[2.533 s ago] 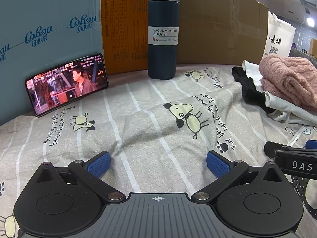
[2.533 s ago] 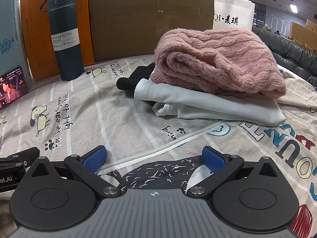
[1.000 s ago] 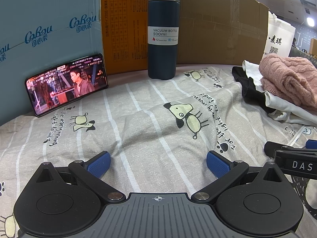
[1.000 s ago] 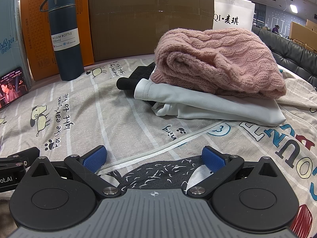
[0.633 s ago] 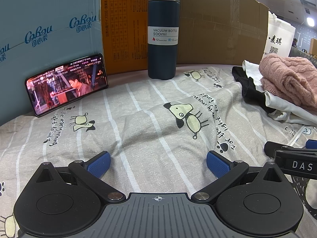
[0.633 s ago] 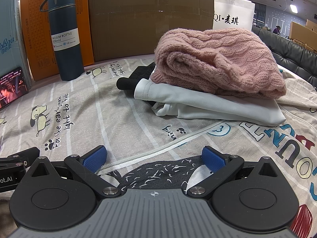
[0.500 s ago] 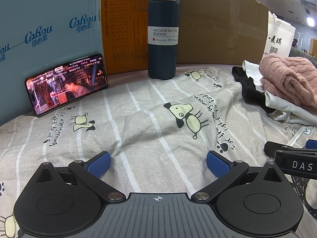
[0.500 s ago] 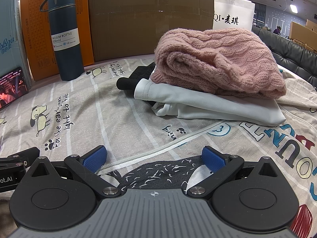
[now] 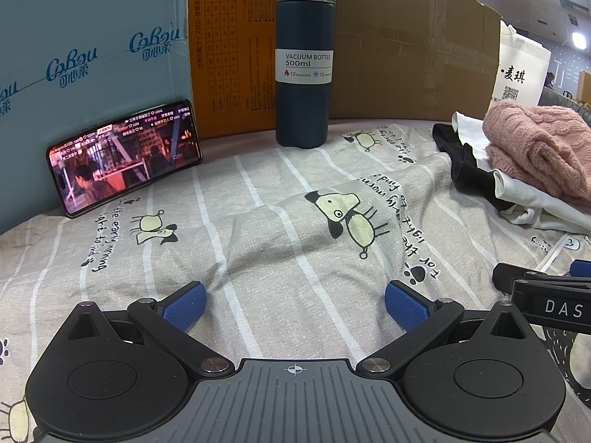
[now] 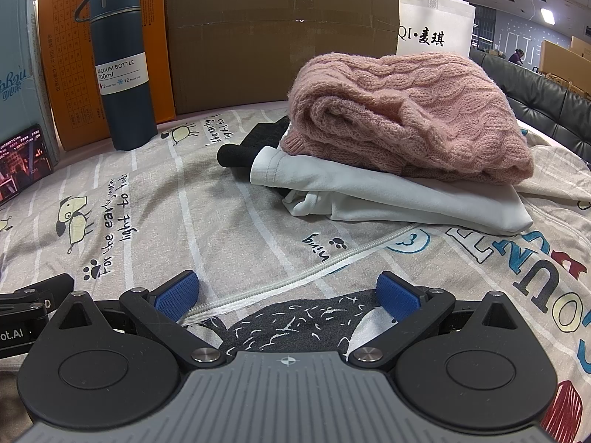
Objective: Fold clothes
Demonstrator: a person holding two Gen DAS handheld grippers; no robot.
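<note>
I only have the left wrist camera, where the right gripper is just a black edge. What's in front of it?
Observer: The right gripper is open over a printed garment with big coloured letters.
Operator: Anything between the fingers?
Observer: A white zipper runs diagonally between the blue fingers, and nothing is clamped.
Operator: What's behind the pink sweater?
Observer: A dark sofa stands behind the pink sweater.
</note>
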